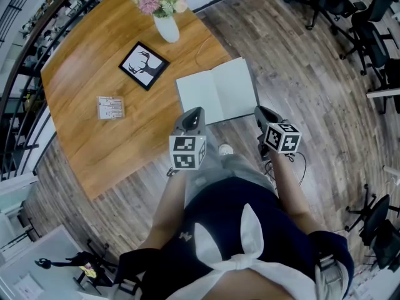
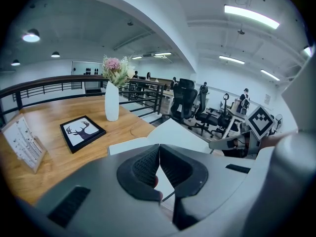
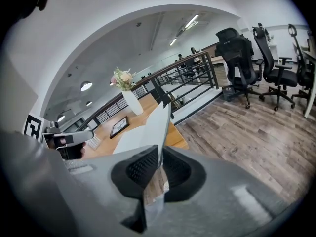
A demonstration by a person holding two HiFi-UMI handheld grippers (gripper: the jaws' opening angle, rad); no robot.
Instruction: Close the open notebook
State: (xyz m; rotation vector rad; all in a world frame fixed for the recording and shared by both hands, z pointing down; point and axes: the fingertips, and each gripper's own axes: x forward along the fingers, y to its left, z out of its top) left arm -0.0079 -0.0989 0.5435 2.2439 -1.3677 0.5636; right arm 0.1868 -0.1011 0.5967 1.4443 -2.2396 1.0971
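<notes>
Right gripper (image 3: 159, 154) clamped on right leaf of notebook (image 1: 215, 92), leaf tilted up off wooden table (image 1: 94, 86). Left gripper (image 2: 159, 149) jaws together, empty, at notebook's near edge.

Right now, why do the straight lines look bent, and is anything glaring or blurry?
Head view: wide lens bows the table edge, a pale sheen on its wood. Left gripper view: ceiling light glares, corners go dark. Right gripper view: railing curves; the notebook edge nearest the lens is soft.
</notes>
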